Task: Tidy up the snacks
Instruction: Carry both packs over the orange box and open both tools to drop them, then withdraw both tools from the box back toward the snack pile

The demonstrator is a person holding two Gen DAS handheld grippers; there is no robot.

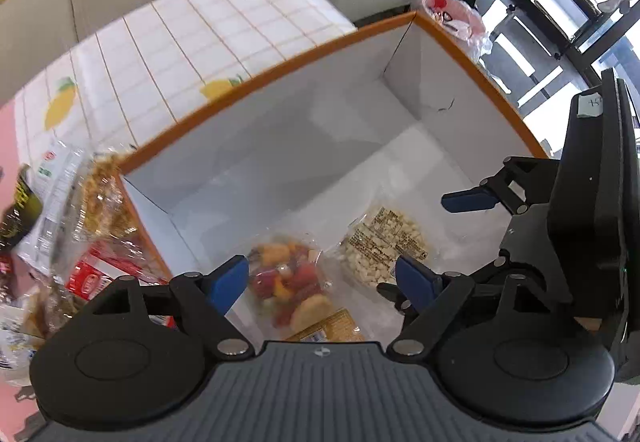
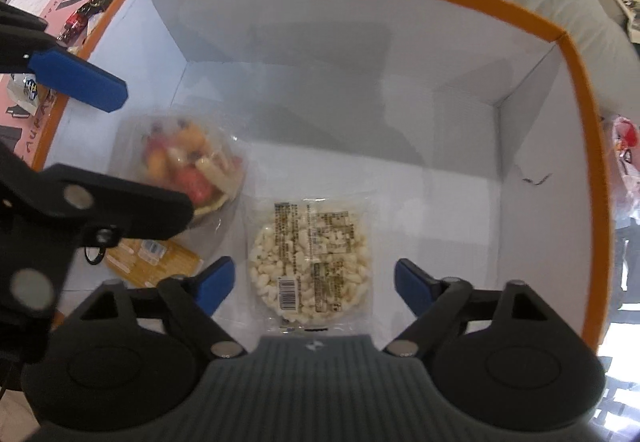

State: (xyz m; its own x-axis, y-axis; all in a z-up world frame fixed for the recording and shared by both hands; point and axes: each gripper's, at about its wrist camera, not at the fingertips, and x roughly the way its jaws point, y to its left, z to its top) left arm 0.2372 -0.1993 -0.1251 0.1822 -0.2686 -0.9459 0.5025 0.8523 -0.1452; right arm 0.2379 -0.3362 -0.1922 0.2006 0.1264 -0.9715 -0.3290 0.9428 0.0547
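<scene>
Box: white inside, orange rim [image 2: 576, 90]; fills most of both views
Rice-puff pack [image 2: 310, 262]: flat on the box floor, label up; at 12 o'clock from the right gripper [image 2: 314, 284], between its fingers but not gripped
Fruit snack bag [image 1: 286, 284]: on the floor just beside the rice-puff pack, at its 9 o'clock in the right wrist view; under the left gripper [image 1: 322, 282]
Claws: both spread wide; both empty
Loose snacks [image 1: 92, 238]: crinkled bags piled outside the box wall, at 9 o'clock in the left wrist view; blurred
Step in hand, by my judgement: both packs look set down; lift the claws straight up clear of the rim; then go for the pile
Doing it well: take each bag by a flat edge; squeeze lightly so puffs do not crush; lay the next one in the bare half toward 12 o'clock, not on the fruit
</scene>
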